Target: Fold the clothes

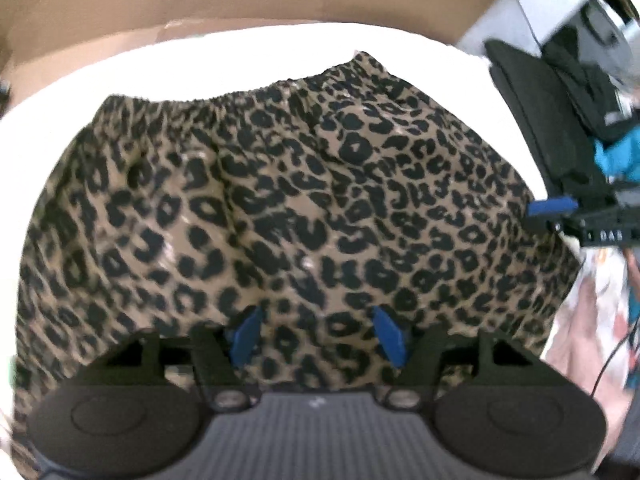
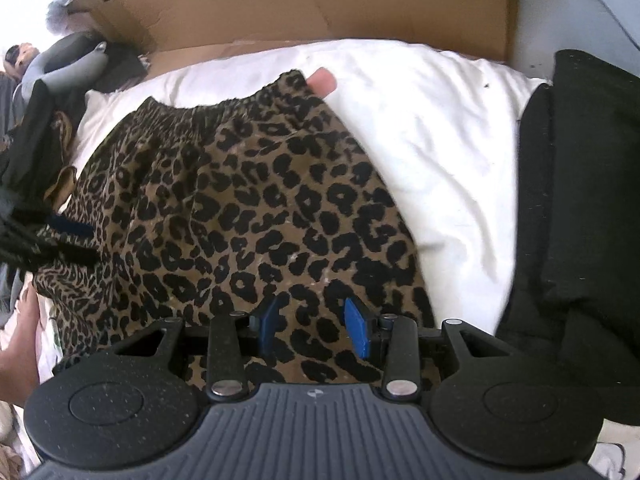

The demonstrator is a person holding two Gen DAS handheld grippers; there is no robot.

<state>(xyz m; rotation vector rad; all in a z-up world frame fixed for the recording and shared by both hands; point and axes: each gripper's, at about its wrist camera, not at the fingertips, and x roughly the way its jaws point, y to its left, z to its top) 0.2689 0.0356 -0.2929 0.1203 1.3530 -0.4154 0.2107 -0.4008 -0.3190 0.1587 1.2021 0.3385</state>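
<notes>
A leopard-print skirt (image 1: 280,208) with an elastic waistband at its far edge lies spread on a white sheet (image 1: 248,60). My left gripper (image 1: 316,332) is open, its blue pads (image 1: 248,336) over the skirt's near hem. In the right wrist view the same skirt (image 2: 248,208) lies on the white sheet (image 2: 432,128). My right gripper (image 2: 314,326) is open, its blue pads (image 2: 356,328) apart above the near hem. The right gripper also shows at the right edge of the left wrist view (image 1: 560,212); the left one shows at the left edge of the right wrist view (image 2: 60,240).
A brown cardboard sheet (image 2: 340,4) stands behind the bed. Black cloth (image 2: 580,220) lies right of the skirt. Dark clothes and a blue item (image 1: 616,156) are piled at the right in the left wrist view. A pink object (image 2: 322,80) pokes from under the waistband.
</notes>
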